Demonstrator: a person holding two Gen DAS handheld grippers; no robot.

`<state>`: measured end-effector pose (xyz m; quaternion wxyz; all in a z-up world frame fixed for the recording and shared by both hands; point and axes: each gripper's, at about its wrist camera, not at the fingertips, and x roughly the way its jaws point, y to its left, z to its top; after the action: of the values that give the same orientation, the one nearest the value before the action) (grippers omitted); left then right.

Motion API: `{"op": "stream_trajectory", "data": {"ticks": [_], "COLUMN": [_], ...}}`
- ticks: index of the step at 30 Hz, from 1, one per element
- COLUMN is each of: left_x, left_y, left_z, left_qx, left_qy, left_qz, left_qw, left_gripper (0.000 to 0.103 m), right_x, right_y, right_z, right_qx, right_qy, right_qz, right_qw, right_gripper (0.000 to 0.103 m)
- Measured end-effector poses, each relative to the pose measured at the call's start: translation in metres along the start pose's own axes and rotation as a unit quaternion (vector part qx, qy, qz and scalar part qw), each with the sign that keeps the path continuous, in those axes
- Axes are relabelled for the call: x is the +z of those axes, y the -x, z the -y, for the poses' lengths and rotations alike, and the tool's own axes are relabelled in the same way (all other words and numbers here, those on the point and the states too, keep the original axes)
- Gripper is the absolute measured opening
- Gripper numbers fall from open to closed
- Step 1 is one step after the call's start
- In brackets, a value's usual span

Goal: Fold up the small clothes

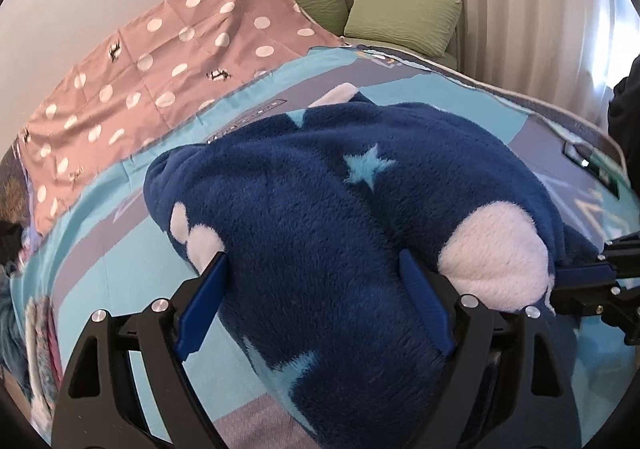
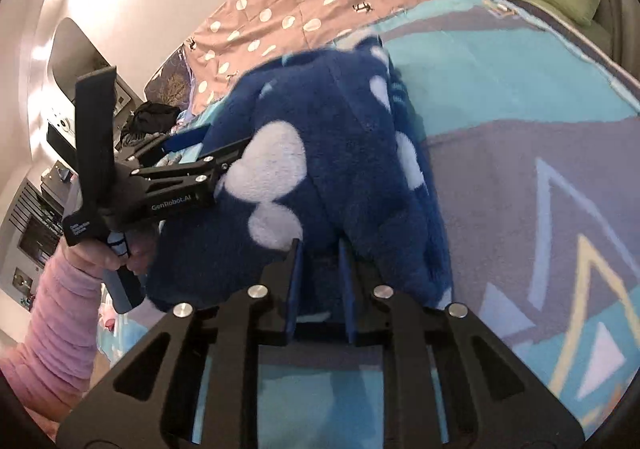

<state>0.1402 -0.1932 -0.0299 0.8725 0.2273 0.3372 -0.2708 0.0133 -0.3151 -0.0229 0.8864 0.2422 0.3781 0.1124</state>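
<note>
My left gripper (image 2: 188, 153) is matte black linkage with silver screw heads, blue pads and white "GenRobot.AI" lettering; my right gripper (image 2: 318, 273) matches, and my fuzzy pink ribbed sleeve (image 2: 60, 313) shows.

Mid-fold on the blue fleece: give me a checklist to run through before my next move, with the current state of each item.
1. Left gripper around the blue fleece garment: ok. Its jaws are wide and the fleece fills the gap.
2. Left gripper actually clamping: cannot tell.
3. Right gripper gripping the near edge of the fleece: cannot tell. Its jaws are nearly together at the edge, but the contact is hidden.
4. Garment lying flat: not ok. It is bunched into a mound.
5. Grippers clear of each other: ok. They are at different sides of the garment.
6. Bare blanket beside the garment to lay it on: ok.
</note>
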Motion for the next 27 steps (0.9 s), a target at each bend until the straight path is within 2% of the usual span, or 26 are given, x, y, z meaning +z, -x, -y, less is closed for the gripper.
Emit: {"op": "stream_trajectory", "data": {"ticks": [3, 6, 8, 9, 10, 11, 12, 13, 14, 17, 19, 21, 24, 27], "left_x": [0.004, 0.010, 0.014, 0.014, 0.012, 0.009, -0.001, -0.010, -0.012, -0.003, -0.003, -0.003, -0.007, -0.009], "left_y": [0.020, 0.039, 0.047, 0.045, 0.033, 0.020, -0.002, -0.010, -0.010, -0.009, -0.010, -0.008, -0.006, -0.005], "left_z": [-0.013, -0.015, -0.008, -0.001, 0.005, 0.009, 0.017, 0.025, 0.028, 0.031, 0.030, 0.025, 0.021, 0.022], "left_qx": [-0.043, -0.061, -0.054, -0.042, -0.035, -0.031, -0.021, -0.006, 0.001, 0.008, 0.005, 0.001, 0.001, 0.003], "left_qy": [0.035, 0.045, 0.028, 0.012, 0.000, -0.009, -0.024, -0.041, -0.046, -0.047, -0.047, -0.040, -0.027, -0.025], "left_qz": [0.015, 0.047, 0.068, 0.073, 0.057, 0.032, 0.016, 0.039, 0.048, 0.033, 0.030, 0.031, 0.040, 0.045], "left_qw": [0.9983, 0.9960, 0.9958, 0.9964, 0.9978, 0.9990, 0.9994, 0.9984, 0.9978, 0.9983, 0.9984, 0.9987, 0.9988, 0.9987], "left_gripper": [0.081, 0.080, 0.079, 0.079, 0.078, 0.077, 0.078, 0.079, 0.079, 0.079, 0.079, 0.079, 0.079, 0.079], "right_x": [0.009, 0.026, 0.033, 0.034, 0.031, 0.026, 0.021, 0.023, 0.025, 0.028, 0.025, 0.019, -0.001, -0.029], "right_y": [0.028, 0.037, 0.022, 0.005, -0.021, -0.040, -0.049, -0.048, -0.043, -0.037, -0.022, 0.000, 0.020, 0.013], "right_z": [-0.008, -0.017, -0.012, -0.006, 0.007, 0.018, 0.028, 0.030, 0.031, 0.024, 0.025, 0.026, 0.036, 0.055], "right_qx": [-0.003, -0.003, -0.006, -0.019, -0.049, -0.048, -0.033, -0.029, -0.029, -0.039, -0.027, -0.003, 0.003, 0.029], "right_qy": [0.031, 0.055, 0.045, 0.034, 0.017, 0.001, -0.007, -0.006, -0.015, -0.017, -0.043, -0.076, -0.113, -0.202], "right_qz": [0.056, 0.088, 0.079, 0.053, 0.012, -0.005, 0.010, 0.012, 0.010, 0.004, 0.015, 0.037, 0.038, -0.018], "right_qw": [0.998, 0.995, 0.996, 0.998, 0.999, 0.999, 0.999, 0.999, 0.999, 0.999, 0.999, 0.996, 0.993, 0.979], "right_gripper": [0.025, 0.033, 0.033, 0.031, 0.030, 0.030, 0.030, 0.030, 0.030, 0.031, 0.037, 0.070, 0.075, 0.078]}}
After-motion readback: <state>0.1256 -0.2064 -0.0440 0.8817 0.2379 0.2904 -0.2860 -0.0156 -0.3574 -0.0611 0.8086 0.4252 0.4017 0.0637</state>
